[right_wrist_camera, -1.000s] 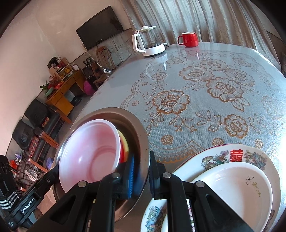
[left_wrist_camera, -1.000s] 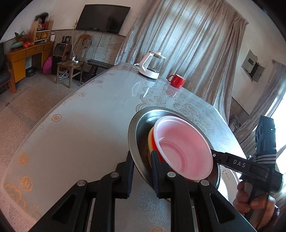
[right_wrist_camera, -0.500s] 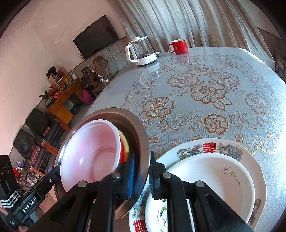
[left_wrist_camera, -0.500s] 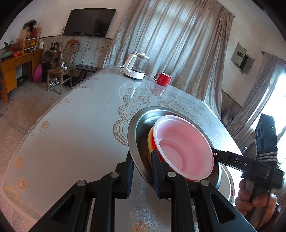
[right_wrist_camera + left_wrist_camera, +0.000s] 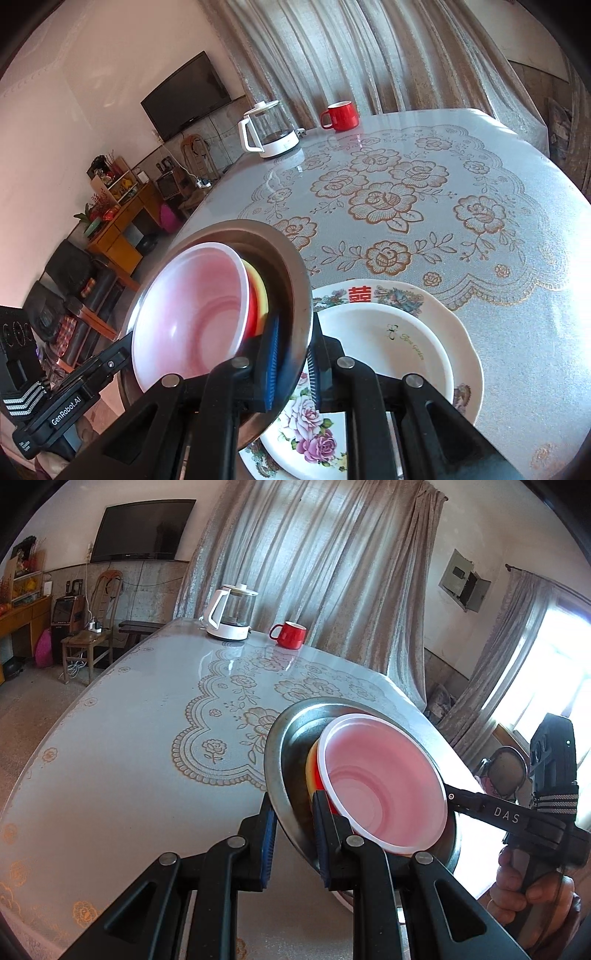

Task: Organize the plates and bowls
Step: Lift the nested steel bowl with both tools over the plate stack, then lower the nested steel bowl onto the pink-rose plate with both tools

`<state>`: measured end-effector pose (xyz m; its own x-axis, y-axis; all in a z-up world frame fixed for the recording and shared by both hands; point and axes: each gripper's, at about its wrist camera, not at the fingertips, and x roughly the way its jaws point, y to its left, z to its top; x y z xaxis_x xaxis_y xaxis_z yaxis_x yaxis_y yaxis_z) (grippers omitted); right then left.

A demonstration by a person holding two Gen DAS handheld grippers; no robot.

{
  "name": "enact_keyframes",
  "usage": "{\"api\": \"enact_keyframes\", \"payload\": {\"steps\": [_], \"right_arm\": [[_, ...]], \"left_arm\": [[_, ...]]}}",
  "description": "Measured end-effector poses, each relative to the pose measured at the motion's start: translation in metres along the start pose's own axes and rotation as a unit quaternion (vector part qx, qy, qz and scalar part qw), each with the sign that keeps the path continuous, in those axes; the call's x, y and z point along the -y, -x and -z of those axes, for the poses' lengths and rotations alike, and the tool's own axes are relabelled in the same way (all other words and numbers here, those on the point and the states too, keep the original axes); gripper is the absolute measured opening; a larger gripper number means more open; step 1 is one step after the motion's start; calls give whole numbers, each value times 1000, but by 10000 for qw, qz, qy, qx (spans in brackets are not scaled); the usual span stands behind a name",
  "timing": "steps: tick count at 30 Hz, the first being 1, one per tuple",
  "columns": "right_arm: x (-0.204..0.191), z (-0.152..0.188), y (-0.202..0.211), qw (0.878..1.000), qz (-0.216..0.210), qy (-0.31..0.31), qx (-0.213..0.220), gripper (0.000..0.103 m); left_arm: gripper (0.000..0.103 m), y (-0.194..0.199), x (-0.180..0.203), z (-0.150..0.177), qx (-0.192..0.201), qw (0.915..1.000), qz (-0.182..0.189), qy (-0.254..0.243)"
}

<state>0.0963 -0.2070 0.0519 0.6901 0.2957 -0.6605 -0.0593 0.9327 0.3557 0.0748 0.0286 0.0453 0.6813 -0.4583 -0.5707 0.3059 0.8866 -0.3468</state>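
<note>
Both grippers are shut on opposite rims of a metal basin [image 5: 291, 738] [image 5: 291, 266], held above the table. It carries a pink plastic bowl [image 5: 384, 782] [image 5: 192, 314] nested on red and yellow bowls [image 5: 258, 291]. My left gripper [image 5: 293, 834] clamps the near rim in its view. My right gripper [image 5: 291, 358] clamps the other rim. Below it, a white plate [image 5: 388, 343] lies on a flowered plate [image 5: 461, 332] on the table.
A white kettle [image 5: 231, 614] [image 5: 269, 133] and a red mug [image 5: 290, 635] [image 5: 341, 116] stand at the table's far end. The table [image 5: 129, 738] has a floral lace cover. The table edges drop off to the floor at left and right.
Both grippers have carried the basin with the bowls forward and to the right over the table. The stacked plates have come more fully into the right wrist view, under the basin.
</note>
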Motion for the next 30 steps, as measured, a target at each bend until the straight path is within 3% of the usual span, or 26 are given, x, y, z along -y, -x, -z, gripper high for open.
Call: {"api": "enact_keyframes", "payload": {"steps": [12,21,30], "right_arm": [[50,11,33,9983,460,-349,108,15],[74,26,22,9958,716,-502,-271,15],[83,34,13,9943,780,-563,-467,15]], "left_arm": [[20,-32,48,4,-506,9970,463,-358],[21,-55,51,23,-973,9938,453,-302],[21,-62,51,29,-1075,9928,405,-328]]}}
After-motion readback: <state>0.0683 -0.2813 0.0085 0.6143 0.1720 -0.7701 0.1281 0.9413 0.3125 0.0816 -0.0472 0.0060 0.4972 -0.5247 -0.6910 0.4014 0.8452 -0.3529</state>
